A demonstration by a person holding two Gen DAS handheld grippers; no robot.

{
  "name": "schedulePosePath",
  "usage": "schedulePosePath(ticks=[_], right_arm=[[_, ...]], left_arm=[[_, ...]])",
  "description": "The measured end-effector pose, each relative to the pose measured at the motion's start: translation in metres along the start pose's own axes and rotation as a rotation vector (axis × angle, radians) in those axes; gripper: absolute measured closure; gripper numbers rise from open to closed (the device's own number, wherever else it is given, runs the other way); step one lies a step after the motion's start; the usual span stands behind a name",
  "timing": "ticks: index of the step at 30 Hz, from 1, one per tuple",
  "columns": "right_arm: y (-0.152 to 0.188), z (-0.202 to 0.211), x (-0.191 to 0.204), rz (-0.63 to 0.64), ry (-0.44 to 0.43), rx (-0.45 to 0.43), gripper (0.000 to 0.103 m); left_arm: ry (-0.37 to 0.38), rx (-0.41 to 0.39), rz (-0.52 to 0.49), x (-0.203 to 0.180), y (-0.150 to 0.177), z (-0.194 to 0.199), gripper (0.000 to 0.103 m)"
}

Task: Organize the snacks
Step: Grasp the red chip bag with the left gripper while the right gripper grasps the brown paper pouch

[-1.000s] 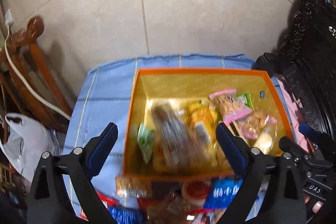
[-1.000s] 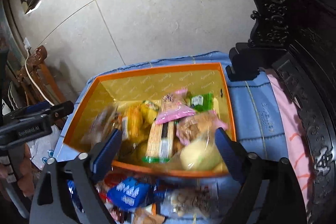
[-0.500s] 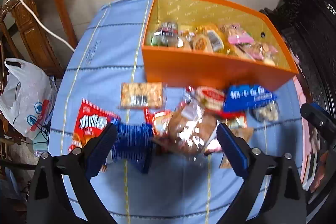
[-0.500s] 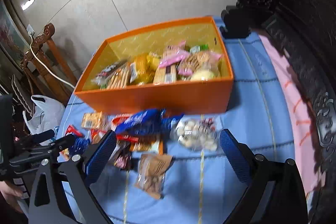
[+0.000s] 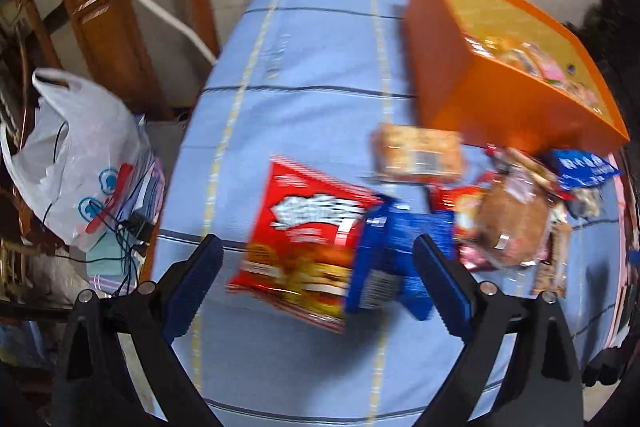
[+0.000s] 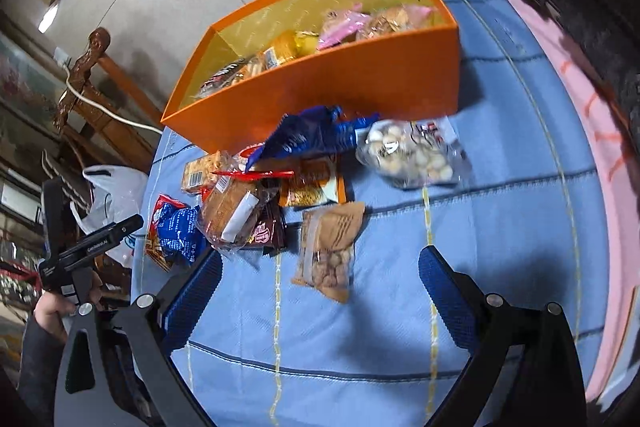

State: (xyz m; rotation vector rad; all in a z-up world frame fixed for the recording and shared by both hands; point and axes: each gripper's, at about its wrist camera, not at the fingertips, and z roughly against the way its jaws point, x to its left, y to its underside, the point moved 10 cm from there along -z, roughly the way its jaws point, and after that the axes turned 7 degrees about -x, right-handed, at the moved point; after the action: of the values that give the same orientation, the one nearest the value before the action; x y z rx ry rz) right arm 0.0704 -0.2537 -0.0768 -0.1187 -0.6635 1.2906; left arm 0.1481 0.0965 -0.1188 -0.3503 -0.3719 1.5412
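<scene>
Your left tool hangs wide open and empty over the blue-checked bench, with the red snack bag and part of the blue packet showing between its fingers; neither pad touches a wrapper. Your right tool is open as far as it goes, also empty, with the brown cookie pouch lying flat between its fingers.

Take the orange box as your landmark. It stands at the far side of the bench and already holds a row of packets, so it looks like the place the snacks go. The loose ones lie in a heap just in front of its near wall, within reach of both tools: the clear bag of pale round pieces toward its right end, the cracker pack toward its left. The red bag lies farthest from it, at the heap's left edge.

The left view is smeared by motion, so no label reads. The heap overlaps, and what lies underneath is hidden. The near wall hides the box's floor. Whether either tool is low enough to grip, I cannot tell.
</scene>
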Motion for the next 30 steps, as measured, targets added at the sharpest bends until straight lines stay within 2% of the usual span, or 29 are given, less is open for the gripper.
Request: schedulePosePath(ticks=[5, 12, 17, 19, 21, 22, 23, 25, 26, 28, 30], right_arm=[[0.004, -0.001, 0.002, -0.021, 0.025, -0.009, 0.004], [0.004, -0.009, 0.017, -0.014, 0.029, 0.003, 0.004], [0.001, -0.015, 0.025, 0.021, 0.056, 0.002, 0.004], [-0.002, -0.017, 0.026, 0.02, 0.063, 0.004, 0.004], [-0.004, -0.019, 0.025, 0.018, 0.067, 0.007, 0.004], [-0.004, -0.02, 0.026, 0.019, 0.068, 0.009, 0.004], [-0.004, -0.021, 0.026, 0.024, 0.069, 0.012, 0.004], [-0.004, -0.022, 0.026, 0.041, 0.076, 0.014, 0.004], [-0.003, -0.024, 0.024, 0.065, 0.093, 0.018, 0.004], [0.003, -0.032, 0.016, 0.129, 0.155, 0.044, 0.004], [0.012, -0.042, 0.013, 0.213, 0.201, 0.082, 0.004]], left_arm=[[0.005, 0.044, -0.019, 0.018, 0.004, -0.019, 0.01], [0.064, 0.109, -0.07, 0.003, 0.018, -0.04, 0.01], [0.069, 0.128, -0.059, -0.003, 0.015, -0.051, 0.01], [0.039, 0.138, -0.056, 0.002, 0.012, -0.06, 0.01], [-0.031, 0.2, -0.065, 0.012, 0.02, -0.076, 0.013], [-0.011, 0.245, -0.026, 0.015, 0.028, -0.085, 0.015], [0.01, 0.251, 0.015, 0.018, 0.03, -0.086, 0.017], [0.003, 0.23, -0.013, 0.018, 0.031, -0.084, 0.023], [0.004, 0.215, -0.033, 0.016, 0.031, -0.081, 0.03], [-0.02, 0.203, -0.072, 0.015, 0.032, -0.076, 0.032], [-0.026, 0.206, -0.064, 0.015, 0.035, -0.072, 0.035]])
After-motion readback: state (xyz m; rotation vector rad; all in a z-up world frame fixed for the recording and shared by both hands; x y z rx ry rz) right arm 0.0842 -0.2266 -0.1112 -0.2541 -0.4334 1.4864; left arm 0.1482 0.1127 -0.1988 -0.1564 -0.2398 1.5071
